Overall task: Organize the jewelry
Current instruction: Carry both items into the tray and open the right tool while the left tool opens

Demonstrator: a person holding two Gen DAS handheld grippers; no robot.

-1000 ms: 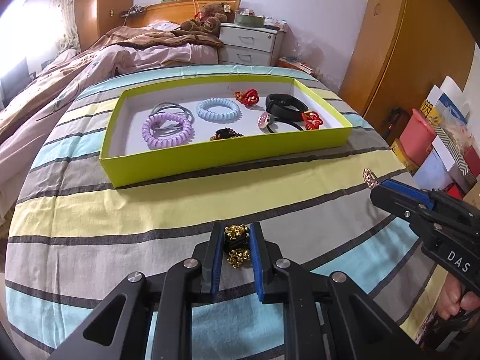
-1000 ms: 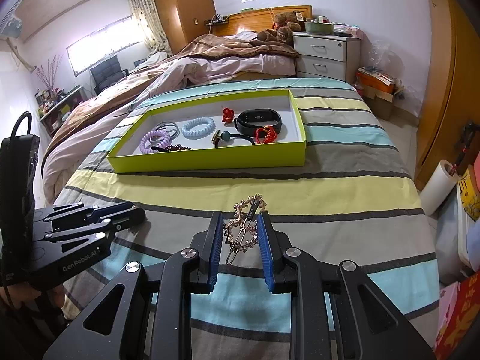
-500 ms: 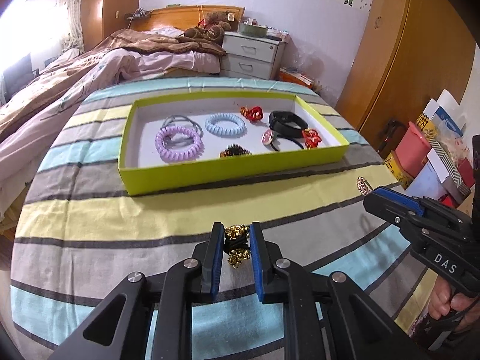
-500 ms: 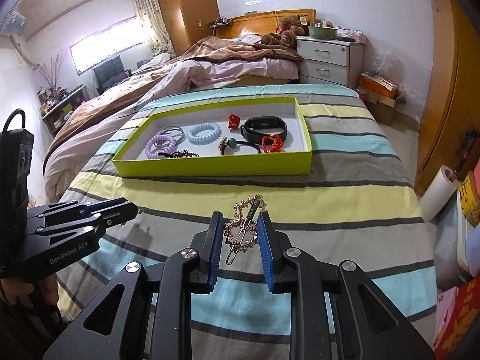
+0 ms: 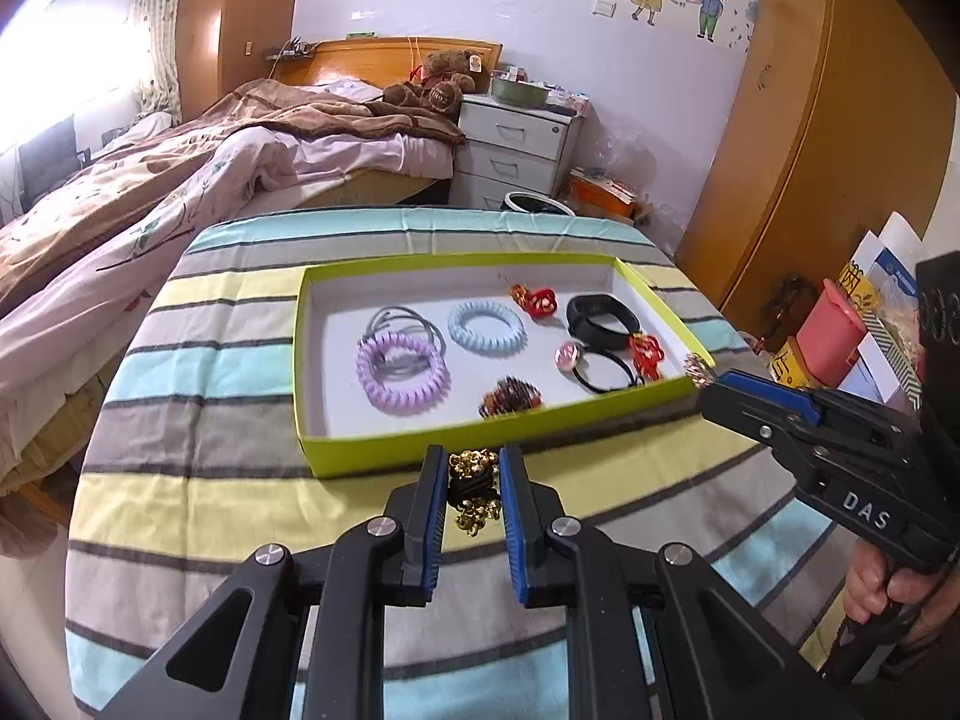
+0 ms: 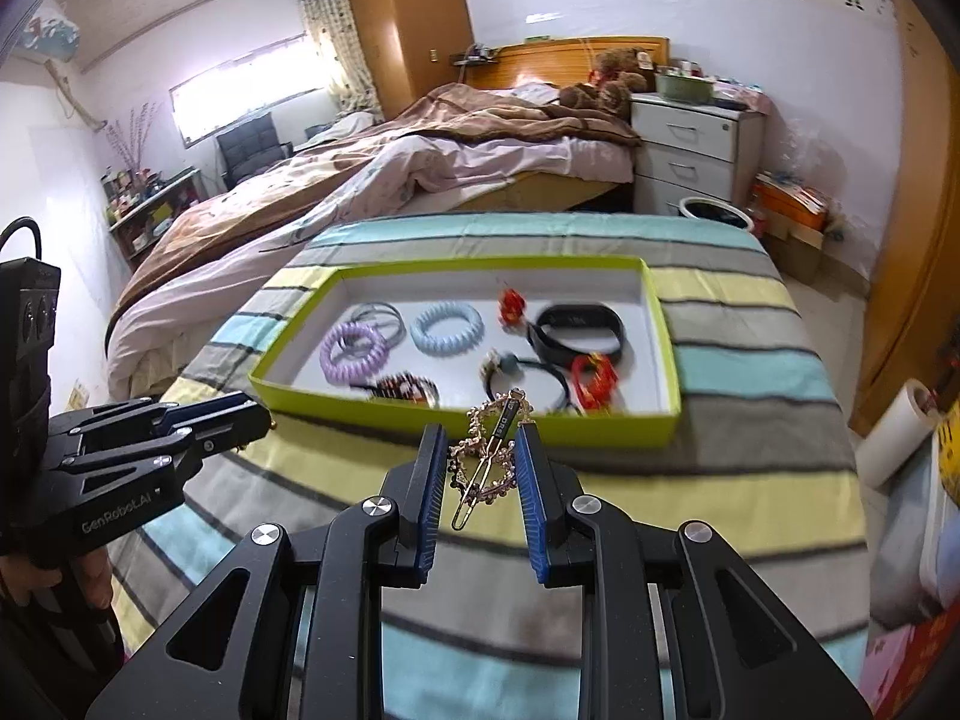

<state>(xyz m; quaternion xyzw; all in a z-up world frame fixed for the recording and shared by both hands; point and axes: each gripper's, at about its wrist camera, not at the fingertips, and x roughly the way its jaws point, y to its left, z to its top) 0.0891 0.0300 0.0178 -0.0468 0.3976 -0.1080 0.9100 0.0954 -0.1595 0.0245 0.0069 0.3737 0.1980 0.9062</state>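
Note:
A yellow-green tray [image 5: 384,456] [image 6: 654,294] lies on the striped cloth. It holds a purple coil band [image 5: 401,372], a blue coil band [image 5: 486,327], a black wristband [image 5: 602,312], red clips [image 5: 645,354] and other hair ties. My left gripper [image 5: 473,483] is shut on a black tie with gold bells [image 5: 472,495], just before the tray's near wall. My right gripper [image 6: 483,468] is shut on a gold beaded hair clip [image 6: 489,453], near the tray's near wall. It also shows in the left wrist view [image 5: 729,399].
The striped table [image 5: 198,480] ends at a rounded edge. A bed [image 5: 210,180] lies behind on the left, a white drawer unit [image 5: 516,144] at the back. A wardrobe [image 5: 798,138] and boxes [image 5: 834,330] stand at the right.
Both grippers have risen and moved forward toward the tray, each still holding its piece. The tray now appears closer to the fingertips.

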